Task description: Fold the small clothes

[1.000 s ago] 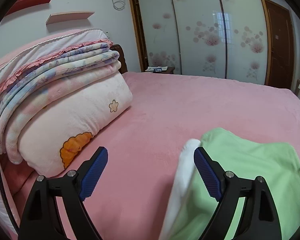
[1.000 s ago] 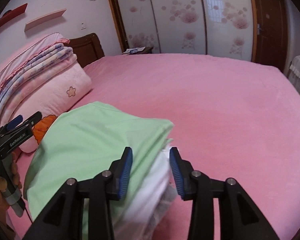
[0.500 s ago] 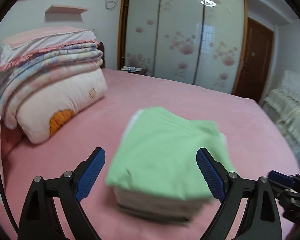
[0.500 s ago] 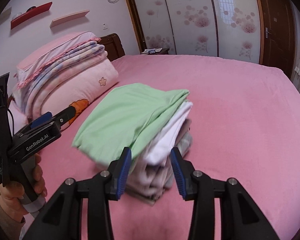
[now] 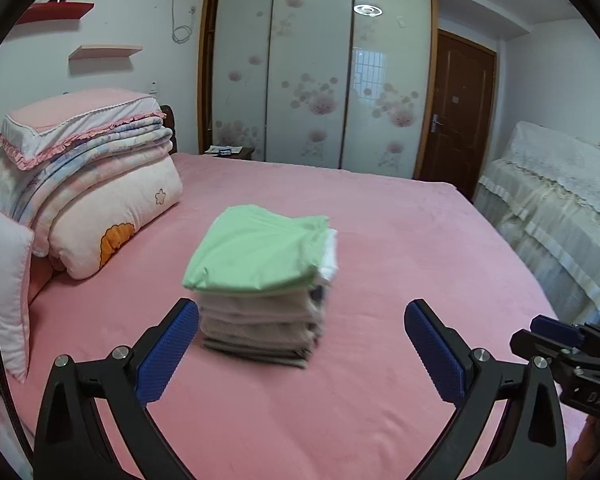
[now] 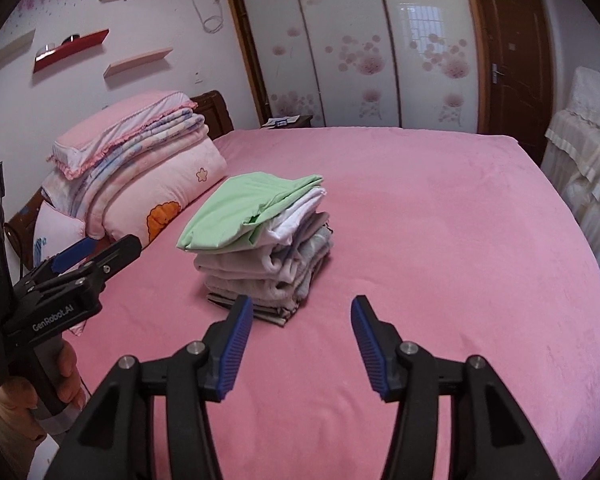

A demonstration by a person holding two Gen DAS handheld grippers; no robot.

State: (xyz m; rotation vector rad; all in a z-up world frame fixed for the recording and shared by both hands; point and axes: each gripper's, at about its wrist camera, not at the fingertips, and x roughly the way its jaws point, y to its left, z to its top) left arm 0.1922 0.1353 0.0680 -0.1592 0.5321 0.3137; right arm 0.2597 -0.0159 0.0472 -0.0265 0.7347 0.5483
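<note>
A stack of folded small clothes point(image 5: 260, 312) point(image 6: 266, 264) sits on the pink bed point(image 5: 380, 380) point(image 6: 440, 240). A light green garment point(image 5: 256, 252) point(image 6: 248, 212) lies on top, over white, beige and grey pieces. My left gripper point(image 5: 300, 344) is open and empty, a short way back from the stack's near side. It also shows at the left of the right wrist view point(image 6: 96, 256). My right gripper point(image 6: 302, 334) is open and empty, just in front and to the right of the stack. It shows at the right edge of the left wrist view point(image 5: 560, 336).
A pile of folded quilts and pillows point(image 5: 88, 176) point(image 6: 140, 172) lies at the bed's head on the left. A cloth-covered cabinet point(image 5: 560, 208) stands to the right of the bed. Sliding wardrobe doors point(image 5: 320, 80) and a brown door point(image 5: 460, 112) are behind.
Both grippers have pulled back from the stack, which now rests alone on the bed. The right gripper, narrow at the stack's edge a second ago, has opened wider.
</note>
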